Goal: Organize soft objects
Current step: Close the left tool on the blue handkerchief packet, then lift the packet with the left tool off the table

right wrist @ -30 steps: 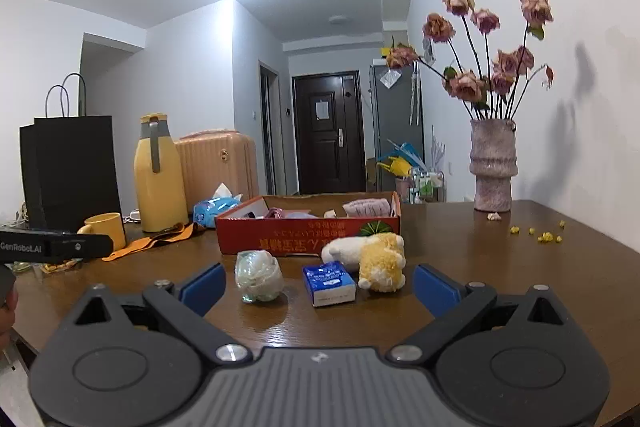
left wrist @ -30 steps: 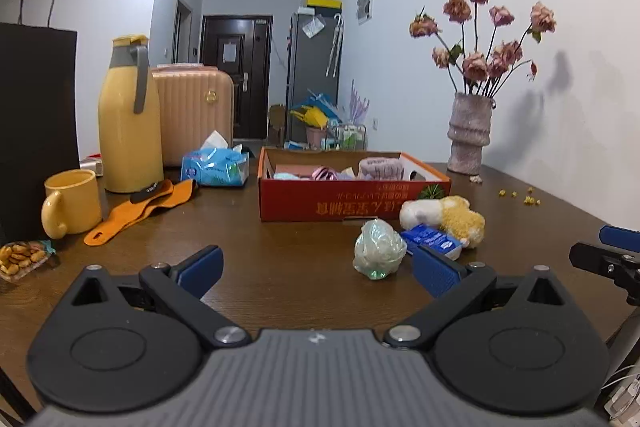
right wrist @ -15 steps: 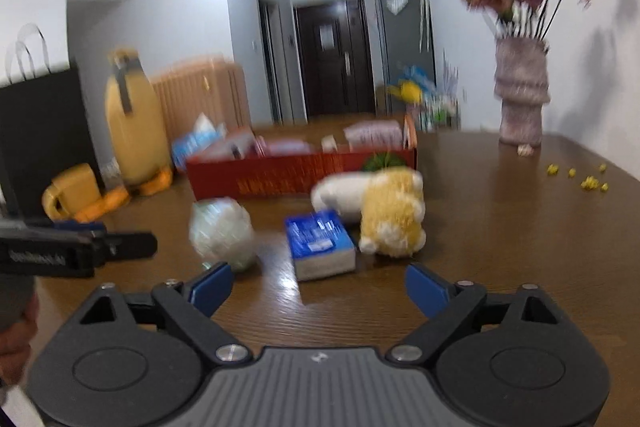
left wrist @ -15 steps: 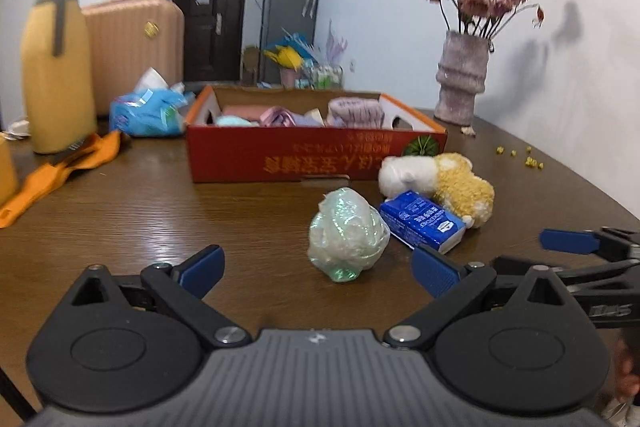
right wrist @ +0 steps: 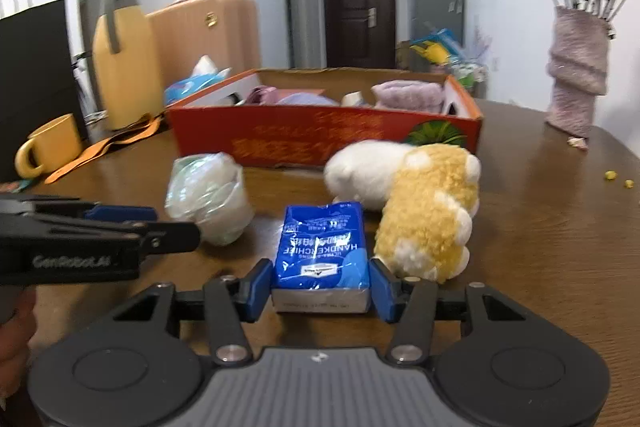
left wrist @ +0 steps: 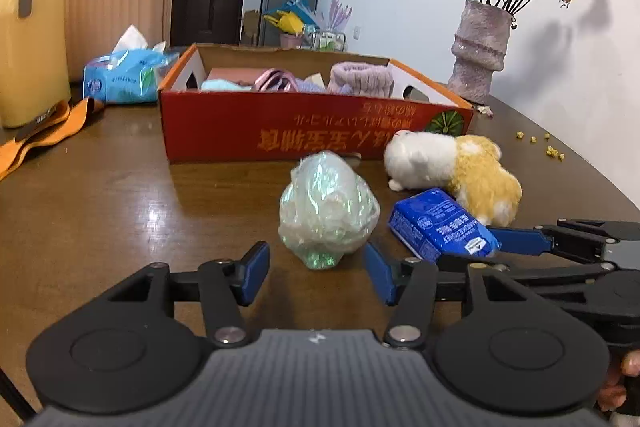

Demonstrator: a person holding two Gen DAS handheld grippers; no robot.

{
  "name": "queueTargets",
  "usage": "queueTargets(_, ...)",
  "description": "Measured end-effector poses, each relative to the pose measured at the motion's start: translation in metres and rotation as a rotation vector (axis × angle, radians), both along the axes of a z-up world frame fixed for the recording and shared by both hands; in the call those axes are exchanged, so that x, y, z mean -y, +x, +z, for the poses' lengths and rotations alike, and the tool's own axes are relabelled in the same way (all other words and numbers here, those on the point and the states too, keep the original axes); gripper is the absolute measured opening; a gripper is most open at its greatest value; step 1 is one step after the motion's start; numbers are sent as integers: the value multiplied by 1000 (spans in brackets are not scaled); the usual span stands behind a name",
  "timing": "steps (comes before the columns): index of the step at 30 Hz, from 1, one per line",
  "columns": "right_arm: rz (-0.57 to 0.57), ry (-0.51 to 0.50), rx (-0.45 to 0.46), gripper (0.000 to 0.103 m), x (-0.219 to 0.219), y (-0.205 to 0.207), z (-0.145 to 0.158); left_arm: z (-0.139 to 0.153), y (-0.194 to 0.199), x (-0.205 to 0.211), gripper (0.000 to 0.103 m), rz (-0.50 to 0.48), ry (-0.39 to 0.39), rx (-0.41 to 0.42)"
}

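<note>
right wrist view: right gripper (right wrist: 320,285) jaws have just been closing and now bracket the near end of the blue tissue pack (right wrist: 322,253), pads at or almost at its sides, firm clamp can't be confirmed. a second ago both grippers sat well back and wide; both have come in low over the table (right wrist: 560,227). left wrist view: left gripper (left wrist: 316,273) jaws have also been closing, half shut, with the shiny green plastic-wrapped bundle (left wrist: 328,209) just ahead between the tips, not yet touched, nothing held. judgement: two pickups starting at once, neither item lifted. plush toy (right wrist: 416,203) lies just right of the right jaws, touching the pack's far corner. beyond all three, the red cardboard box (left wrist: 312,135) sits open, already holding folded soft items: pink, light blue and purple cloth plus a lilac ribbed band (left wrist: 360,81). room remains inside.
</note>
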State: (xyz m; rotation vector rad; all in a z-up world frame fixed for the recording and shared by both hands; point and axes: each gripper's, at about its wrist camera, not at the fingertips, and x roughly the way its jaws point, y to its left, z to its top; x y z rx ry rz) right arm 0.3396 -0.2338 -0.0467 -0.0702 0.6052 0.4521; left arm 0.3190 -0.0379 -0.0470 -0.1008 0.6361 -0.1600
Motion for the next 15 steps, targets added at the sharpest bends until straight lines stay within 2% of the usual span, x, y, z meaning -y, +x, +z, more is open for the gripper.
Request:
queueTargets(5, 212, 9, -28, 51, 7, -43, 1, -1, -19, -3, 64, -47, -83, -38)
queueTargets(8, 273, -16, -27, 52, 12, -65, 4, -1, -28, 1, 61, -105, -159, -62)
queueTargets(10, 259, -5, -33, 52, 23, -72, 7, -4, -30, 9, 49, -146, -194, -83)
queueTargets(12, 202, -3, -36, 53, 33, -75, 7, -5, -33, 18, 32, -189, -209, -86)
queueTargets(15, 83, 8, -32, 53, 49, -72, 8, -2, -42, 31, 30, -257, -217, -94)
